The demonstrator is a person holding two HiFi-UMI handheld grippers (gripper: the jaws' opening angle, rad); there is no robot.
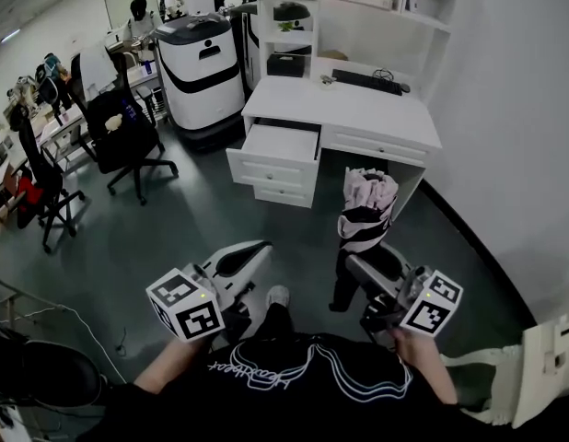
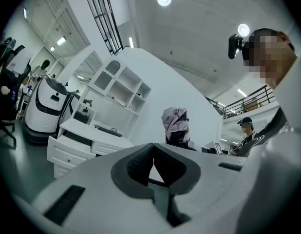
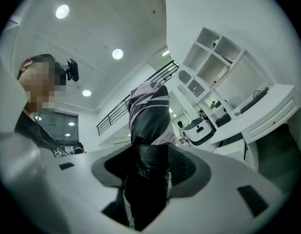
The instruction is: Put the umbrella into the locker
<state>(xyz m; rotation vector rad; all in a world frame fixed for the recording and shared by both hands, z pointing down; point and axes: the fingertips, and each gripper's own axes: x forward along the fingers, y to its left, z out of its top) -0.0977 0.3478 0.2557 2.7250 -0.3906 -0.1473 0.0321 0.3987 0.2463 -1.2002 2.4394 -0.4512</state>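
While the person stands at the bottom centre of the head view, the right gripper [image 1: 356, 265] is clenched on the folded umbrella [image 1: 367, 212]. It sits right of centre in that frame, well short of the desk. The umbrella stands roughly upright, with bunched pale pink fabric on top, a black-and-white band below it, and a black lower section running down past the jaws. In the right gripper view, both pads press on that black section at frame centre, and the striped pale fabric rises above them. The left gripper [image 1: 255, 250] is lower left of centre in the head view, apart from the umbrella, with its marker cube nearest the person. In the left gripper view its jaws are pressed together tip to tip with nothing between them, and the umbrella shows beyond them at mid-frame. The white desk [image 1: 358, 110] sits in the upper centre of the head view, with its left drawer [image 1: 280, 145] pulled out. A dark keyboard [image 1: 367, 81] lies on top near the back, and a white shelf unit [image 1: 377, 7] stands above it. A white-and-black machine [image 1: 202, 63] stands left of the desk. Black office chairs [image 1: 119, 132] are in the upper left on the grey floor [image 1: 174, 219]. One light shoe [image 1: 278, 295] shows between the two grippers.
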